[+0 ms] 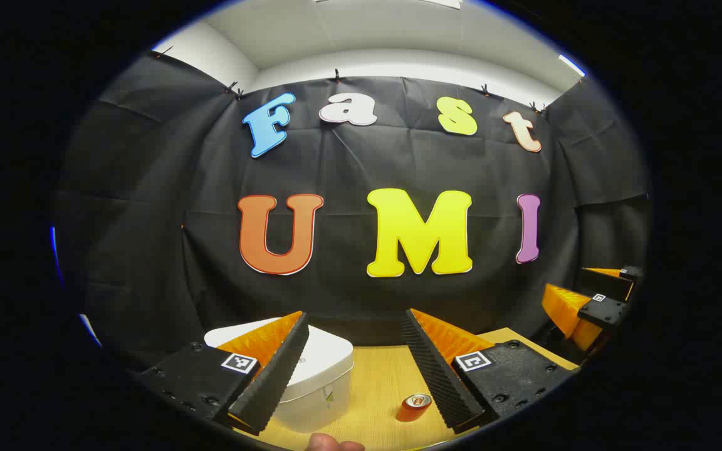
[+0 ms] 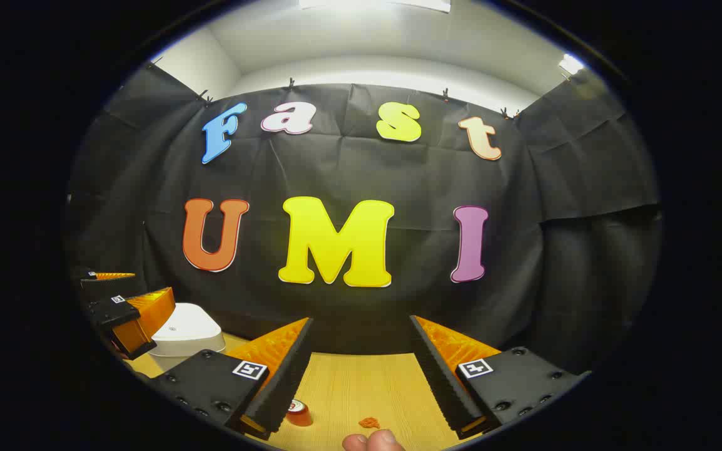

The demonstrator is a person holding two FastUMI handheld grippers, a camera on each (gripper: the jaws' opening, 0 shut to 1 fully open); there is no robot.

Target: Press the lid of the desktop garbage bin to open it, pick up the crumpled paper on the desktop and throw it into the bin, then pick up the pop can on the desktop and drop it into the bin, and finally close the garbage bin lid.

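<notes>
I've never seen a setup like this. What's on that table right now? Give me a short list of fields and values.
surface: wooden table
bin: white garbage bin, lid closed
can: pop can, upright on the table, right of the bin in the left gripper view
paper: small orange scrap on the table, probably the crumpled paper
left gripper: open, holding nothing, above the bin and can
right gripper: open, holding nothing, above the table
task progress: nothing in the bin yet, judging by the closed lid
</notes>
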